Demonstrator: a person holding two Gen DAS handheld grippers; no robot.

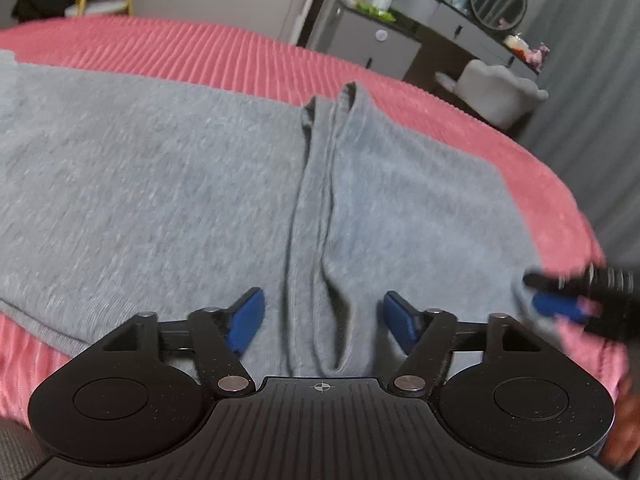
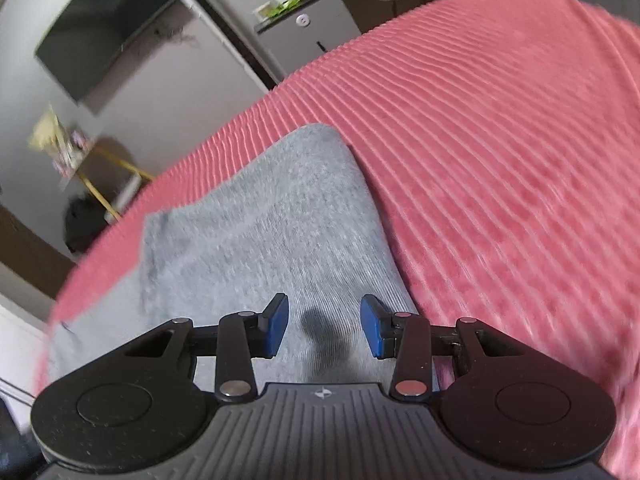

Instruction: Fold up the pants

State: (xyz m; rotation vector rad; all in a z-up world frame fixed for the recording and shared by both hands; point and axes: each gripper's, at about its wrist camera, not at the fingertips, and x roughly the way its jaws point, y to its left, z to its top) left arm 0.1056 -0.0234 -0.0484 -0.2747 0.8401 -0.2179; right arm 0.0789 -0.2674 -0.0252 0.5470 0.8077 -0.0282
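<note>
Grey knit pants (image 1: pixel 160 184) lie flat on the pink ribbed bedspread (image 1: pixel 240 52), legs folded together.

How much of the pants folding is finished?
Done: the gray pants lie spread on the pink bed, with layers already overlapping. In hand: nothing; the left gripper and right gripper are open above the fabric. Left: probably more folds.

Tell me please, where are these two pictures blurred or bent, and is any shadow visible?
Left wrist view: the gray pants are smeared by motion, the right gripper at the edge is blurred, and the pink bed cover bows from the fisheye lens. Right wrist view: the cover's ribs streak at the right, and a dark shadow lies on the pants between the fingers.
</note>
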